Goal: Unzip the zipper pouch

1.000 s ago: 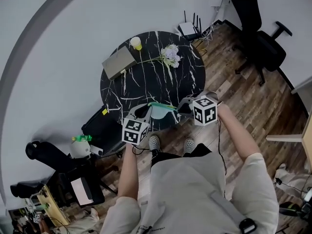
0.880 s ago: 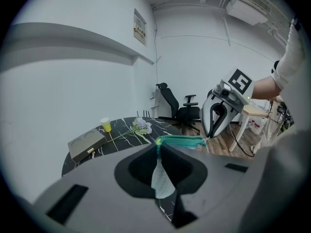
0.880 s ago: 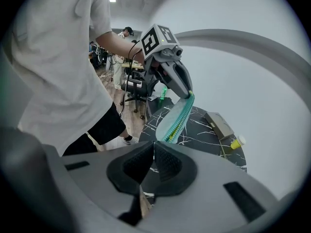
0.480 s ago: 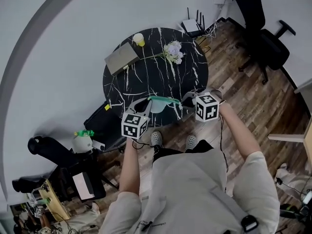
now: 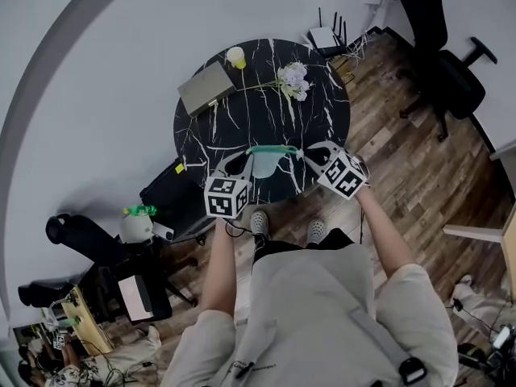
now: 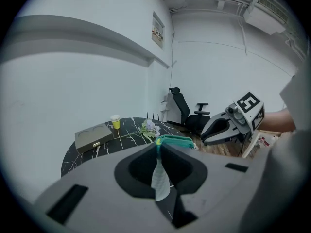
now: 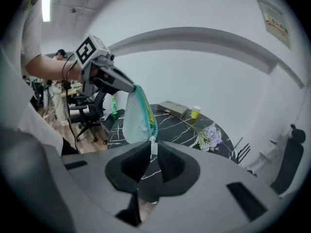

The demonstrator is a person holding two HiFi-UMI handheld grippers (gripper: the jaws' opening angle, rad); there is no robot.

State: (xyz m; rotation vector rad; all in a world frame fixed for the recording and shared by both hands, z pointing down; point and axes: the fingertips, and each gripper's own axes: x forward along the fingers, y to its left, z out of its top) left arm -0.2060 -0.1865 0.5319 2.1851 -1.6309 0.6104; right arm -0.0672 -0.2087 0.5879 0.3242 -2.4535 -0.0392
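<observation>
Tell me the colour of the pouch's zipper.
Teal zipper, yellow-edged; clearest in the right gripper view.

On my feed: pale grey short-sleeved shirt (image 5: 322,313), sleeves end above elbow; dark legwear (image 5: 278,253); pale shoes (image 5: 255,222). Thin dark cable (image 5: 361,222) along right forearm. I note left gripper (image 5: 244,161): matte grey shell, dark jaw recess, white cube (image 5: 226,197) bearing black square markers.

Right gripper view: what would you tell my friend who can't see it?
The right gripper, whose jaws have just been opening, has the small white zipper pull of a pale green fabric pouch between them. The left gripper pinches the pouch's far corner, above a round black marble table.
</observation>
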